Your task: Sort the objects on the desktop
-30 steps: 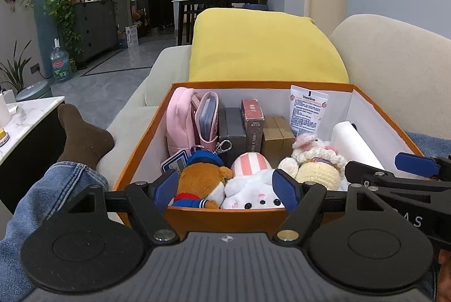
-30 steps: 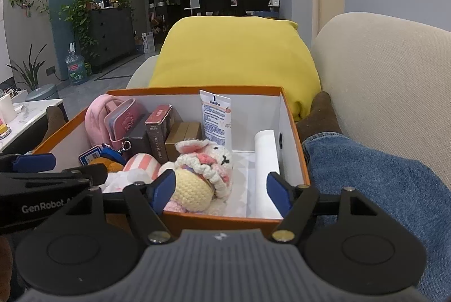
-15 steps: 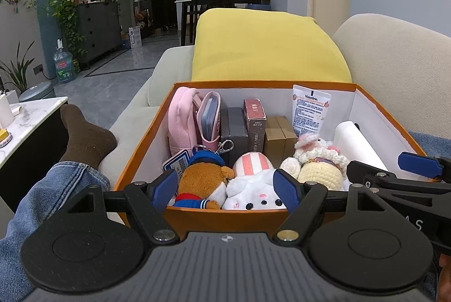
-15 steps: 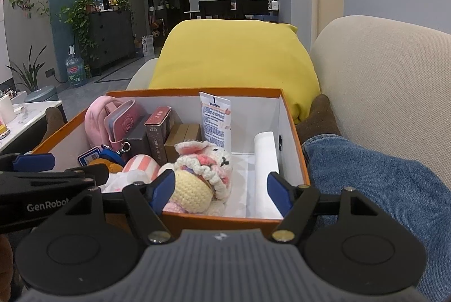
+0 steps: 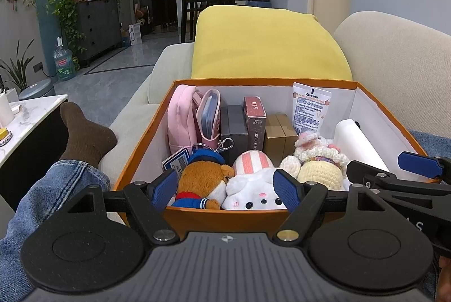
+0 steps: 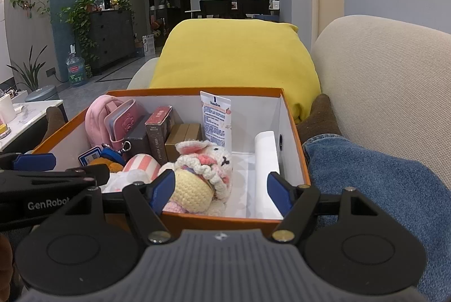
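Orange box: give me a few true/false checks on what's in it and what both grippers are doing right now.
1. Both grippers are open and hold nothing. True: the left gripper and right gripper hover at the near edge of the box, jaws apart.
2. The Vaseline tube lies flat on the box floor. False: it stands upright against the back wall.
3. The white roll lies along the box's right wall. True.
4. The crochet bunny is outside the box. False: it sits inside, near the front.
5. The pink pouch is in the back left corner. True.
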`<move>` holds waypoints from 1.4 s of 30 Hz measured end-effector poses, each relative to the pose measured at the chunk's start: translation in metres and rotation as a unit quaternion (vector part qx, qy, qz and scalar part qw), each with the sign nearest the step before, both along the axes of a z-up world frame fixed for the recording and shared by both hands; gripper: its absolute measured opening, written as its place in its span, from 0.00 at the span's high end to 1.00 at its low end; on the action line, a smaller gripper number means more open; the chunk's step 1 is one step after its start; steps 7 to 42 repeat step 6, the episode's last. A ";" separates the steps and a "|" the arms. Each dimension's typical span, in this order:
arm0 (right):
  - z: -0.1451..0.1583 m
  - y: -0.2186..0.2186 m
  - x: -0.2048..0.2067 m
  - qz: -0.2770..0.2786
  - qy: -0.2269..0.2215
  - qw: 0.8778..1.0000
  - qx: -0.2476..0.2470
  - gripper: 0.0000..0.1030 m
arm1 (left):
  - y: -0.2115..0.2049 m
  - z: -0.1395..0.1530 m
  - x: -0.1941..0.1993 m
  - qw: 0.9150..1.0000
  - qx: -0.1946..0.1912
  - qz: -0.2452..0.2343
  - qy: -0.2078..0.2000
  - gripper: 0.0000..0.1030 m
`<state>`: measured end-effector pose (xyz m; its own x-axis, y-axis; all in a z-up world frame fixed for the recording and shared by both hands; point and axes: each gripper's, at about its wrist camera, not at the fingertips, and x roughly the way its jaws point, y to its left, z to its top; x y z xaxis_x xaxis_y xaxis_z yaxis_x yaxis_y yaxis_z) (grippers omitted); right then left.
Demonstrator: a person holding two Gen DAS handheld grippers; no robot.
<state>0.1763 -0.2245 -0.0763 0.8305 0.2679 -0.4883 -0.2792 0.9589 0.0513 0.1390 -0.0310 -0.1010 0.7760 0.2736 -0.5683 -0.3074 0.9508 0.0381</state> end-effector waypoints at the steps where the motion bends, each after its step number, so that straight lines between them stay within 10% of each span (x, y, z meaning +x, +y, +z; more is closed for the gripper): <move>1: 0.000 0.000 0.000 0.000 0.000 1.000 0.000 0.29 | 0.000 0.000 0.000 1.000 0.000 0.000 0.000 0.14; 42: 0.000 0.000 0.000 0.000 -0.001 1.000 0.000 0.29 | 0.000 0.000 0.000 1.000 -0.001 0.000 0.001 0.14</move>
